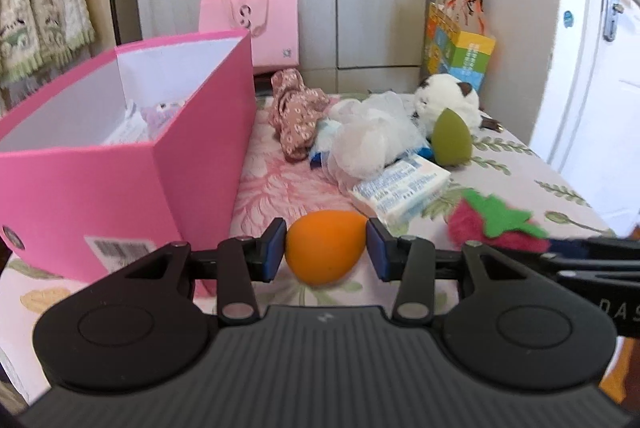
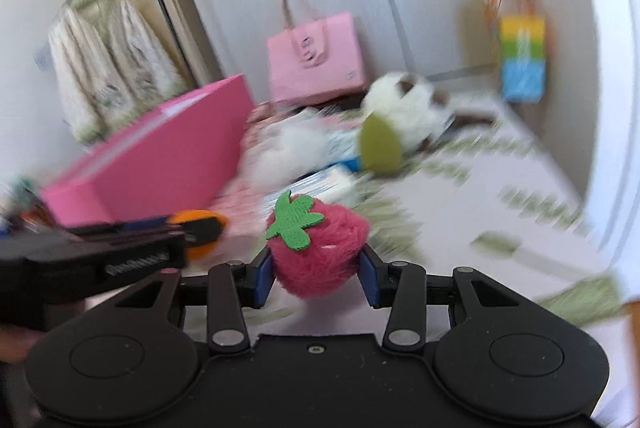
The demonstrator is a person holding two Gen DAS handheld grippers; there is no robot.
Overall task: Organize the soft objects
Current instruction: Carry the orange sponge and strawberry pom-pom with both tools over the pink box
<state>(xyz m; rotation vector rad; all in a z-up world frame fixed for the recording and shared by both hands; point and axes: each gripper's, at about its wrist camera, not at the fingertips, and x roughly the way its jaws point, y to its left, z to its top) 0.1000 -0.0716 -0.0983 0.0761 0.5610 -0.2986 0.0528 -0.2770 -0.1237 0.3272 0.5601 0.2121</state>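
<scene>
On the left sits the pink box [image 1: 120,164], open on top, and a few soft things are already inside, so some of the job looks done. Just beside it, the left gripper [image 1: 326,248] has its jaws pressed on both sides of the orange sponge [image 1: 325,246], which is low over the bed [image 1: 520,180]. Next, in the middle, lie a flowery cloth [image 1: 298,112], a white puff [image 1: 368,140], a tissue pack [image 1: 400,188], a green sponge [image 1: 452,140] and a white plush [image 1: 444,96]; these are still out of the box. On the right, the right gripper [image 2: 316,268] has its jaws squeezed on the strawberry [image 2: 316,248]. I think both held things go in the box next.
</scene>
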